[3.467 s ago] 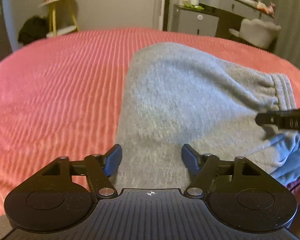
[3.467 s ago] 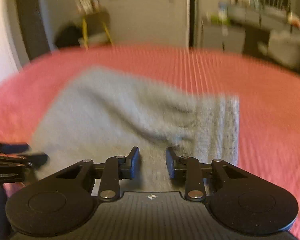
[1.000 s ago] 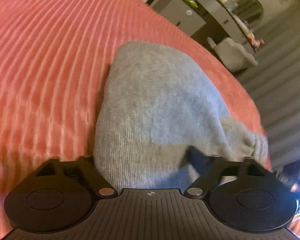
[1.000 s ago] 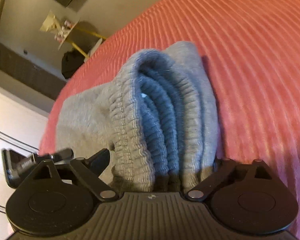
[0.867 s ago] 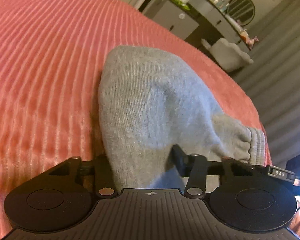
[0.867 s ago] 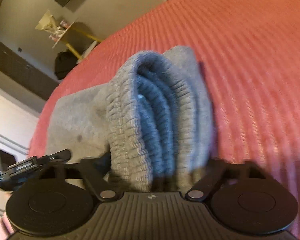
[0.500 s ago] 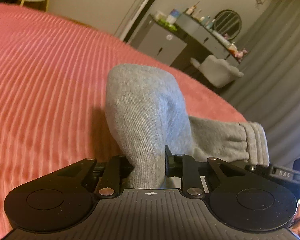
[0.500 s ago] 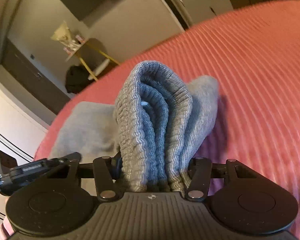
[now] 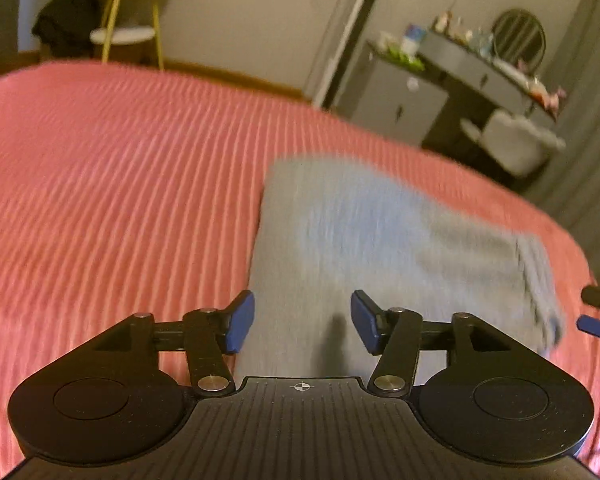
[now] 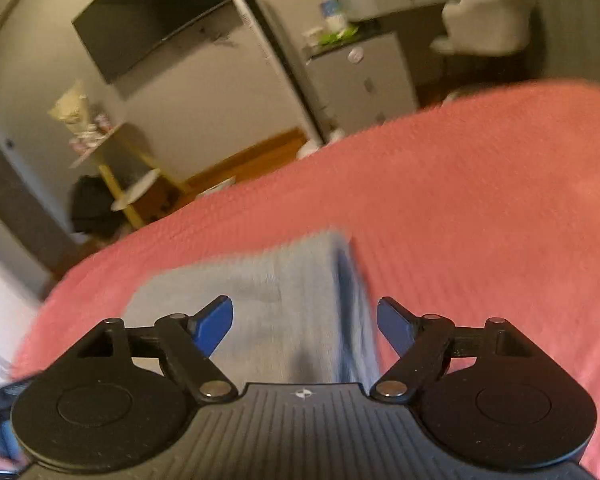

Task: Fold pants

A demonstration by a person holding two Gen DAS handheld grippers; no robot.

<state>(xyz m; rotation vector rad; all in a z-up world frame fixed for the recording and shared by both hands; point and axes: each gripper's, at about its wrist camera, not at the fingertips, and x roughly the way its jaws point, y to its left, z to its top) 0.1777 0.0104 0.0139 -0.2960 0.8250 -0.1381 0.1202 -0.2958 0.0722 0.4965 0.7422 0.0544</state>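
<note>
The bed point(image 9: 100, 168), covered in a ribbed pink-red spread, fills most of both views. On it lie the pants point(image 9: 380, 240), grey knit, gathered into one compact rectangular bundle that rests flat on the spread, right of centre in the left wrist view. In the right wrist view the same bundle sits just ahead of the camera, with several layers stacked at its right edge, where the darker inside of the fabric shows. Both pictures are motion-blurred, so the finer creases cannot be read.

By the look of it the folding is largely done: no leg trails loose, and the ribbed waistband point(image 9: 536, 280) lies at the bundle's right end. What may be left is a little squaring up, or moving the bundle aside; whether another fold is meant cannot be told.

The left hand-held gripper point(image 9: 302, 322) has its blue pads spread wide apart and grips nothing; the near edge of the pants lies below the gap between them. The right hand-held gripper point(image 10: 304, 324) is likewise wide open and empty over the bundle, and its tip shows at the right edge of the left wrist view.
</note>
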